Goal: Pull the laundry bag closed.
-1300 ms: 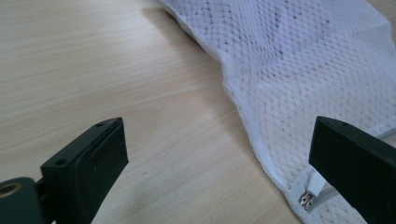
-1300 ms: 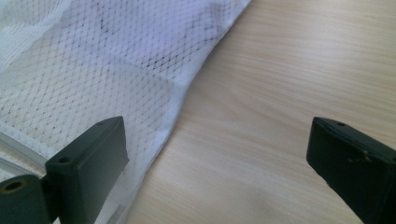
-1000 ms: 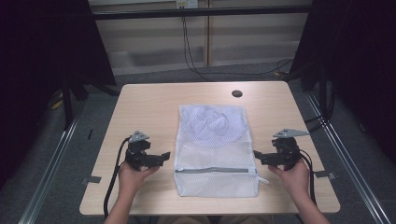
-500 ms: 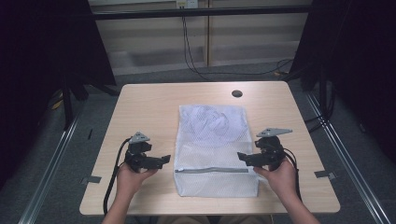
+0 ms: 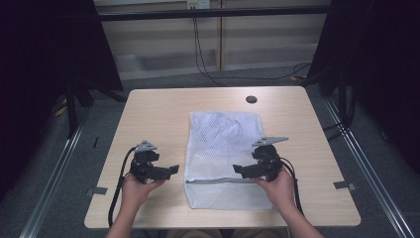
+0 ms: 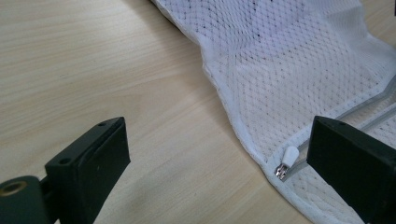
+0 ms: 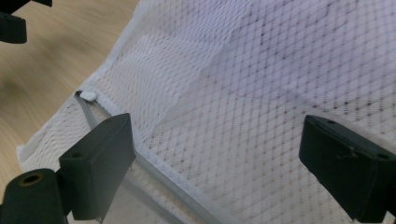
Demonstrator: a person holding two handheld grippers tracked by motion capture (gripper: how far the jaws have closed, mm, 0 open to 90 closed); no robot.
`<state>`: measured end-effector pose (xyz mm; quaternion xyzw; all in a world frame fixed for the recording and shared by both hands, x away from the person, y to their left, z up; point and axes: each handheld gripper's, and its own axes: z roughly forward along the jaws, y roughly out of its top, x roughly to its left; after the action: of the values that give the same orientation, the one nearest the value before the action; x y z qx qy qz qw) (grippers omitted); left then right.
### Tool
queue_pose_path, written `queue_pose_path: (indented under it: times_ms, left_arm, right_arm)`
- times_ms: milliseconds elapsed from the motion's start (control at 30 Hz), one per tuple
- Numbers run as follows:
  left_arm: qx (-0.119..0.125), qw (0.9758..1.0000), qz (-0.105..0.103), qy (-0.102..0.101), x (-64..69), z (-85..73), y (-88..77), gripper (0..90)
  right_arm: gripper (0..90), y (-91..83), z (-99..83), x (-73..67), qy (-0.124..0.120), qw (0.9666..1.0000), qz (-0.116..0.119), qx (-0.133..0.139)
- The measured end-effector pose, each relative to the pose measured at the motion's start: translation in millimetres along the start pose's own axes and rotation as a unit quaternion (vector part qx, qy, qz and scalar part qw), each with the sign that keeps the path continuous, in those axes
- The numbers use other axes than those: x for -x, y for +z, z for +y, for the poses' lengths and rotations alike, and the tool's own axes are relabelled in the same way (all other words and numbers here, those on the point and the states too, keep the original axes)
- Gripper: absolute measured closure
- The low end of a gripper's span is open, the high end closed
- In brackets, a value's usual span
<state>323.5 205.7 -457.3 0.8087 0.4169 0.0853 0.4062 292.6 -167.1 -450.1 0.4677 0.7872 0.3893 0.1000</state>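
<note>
Nearest the person's edge of the wooden table (image 5: 148,114), both hands hold their grippers low over the tabletop. The left gripper (image 5: 171,170) sits just beside the left edge of the white mesh laundry bag (image 5: 223,148), jaws spread apart and holding nothing. The right gripper (image 5: 239,170) reaches in over the bag's right half, above the zipper line, its jaws also wide apart and empty.

The left gripper view brings out what the high view is too coarse to give: the small white zipper pull (image 6: 289,156) with its metal slider lies at the bag's left edge, at the end of the grey zipper tape, just beside the right-hand jaw and not touched by it. Bare wood lies between the two jaws there.

The right gripper view looks across the mesh itself; both jaws hang above the fabric, the zipper tape (image 7: 154,170) runs under the left-hand jaw, and the pull shows farther off at the bag's edge, with the left gripper dark at the top corner.

Farther back, the high view shows a bundle of white cloth (image 5: 223,126) inside the bag's far half, and a round dark grommet (image 5: 251,99) near the table's far edge.
</note>
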Motion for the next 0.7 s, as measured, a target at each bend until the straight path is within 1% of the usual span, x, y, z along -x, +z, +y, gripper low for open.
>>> queue_pose_path:
  times_ms: [33,67,133,267,367,433,467,567,600,700]
  left_arm:
    - [0.001,1.0000,-0.001,0.000,-0.4,0.0,-0.5,5.5]
    - [0.001,1.0000,0.002,-0.001,-0.8,0.1,-1.2,5.5]
    - [0.002,1.0000,-0.002,-0.004,-1.1,-0.1,-1.9,5.6]
    - [-0.001,1.0000,-0.004,-0.005,-0.9,-0.2,-1.7,5.6]
    - [-0.002,1.0000,-0.007,-0.003,-0.2,0.0,-1.1,5.7]
    - [-0.007,1.0000,-0.004,0.005,-0.6,0.2,-1.5,5.6]
    - [-0.004,1.0000,-0.004,0.001,-0.3,0.1,-1.4,5.6]
    - [-0.001,1.0000,-0.006,0.002,-1.3,0.3,-2.7,5.6]
    - [0.001,1.0000,-0.006,0.002,-1.5,0.3,-3.0,5.6]
    - [0.002,1.0000,-0.006,0.003,-2.1,0.5,-3.9,5.6]
  right_arm:
    - [10.2,2.1,0.8,-1.9,0.000,1.0000,-0.002,-0.005]
    - [10.2,4.2,1.4,-3.8,-0.002,1.0000,-0.001,-0.008]
    - [10.2,8.2,2.6,-8.1,-0.004,0.9999,0.005,-0.012]
    - [10.2,14.0,5.4,-14.7,-0.005,0.9998,0.013,-0.016]
    - [10.0,18.8,7.2,-19.1,-0.008,0.9997,0.018,-0.018]
    - [9.3,21.6,8.5,-21.4,-0.010,0.9996,0.019,-0.017]
    - [8.9,23.0,9.2,-22.6,-0.010,0.9996,0.020,-0.019]
    - [7.7,27.5,11.0,-25.6,-0.010,0.9995,0.020,-0.022]
    - [7.4,29.0,11.5,-26.2,-0.015,0.9993,0.024,-0.024]
    - [7.0,33.1,12.6,-29.4,-0.019,0.9992,0.022,-0.027]
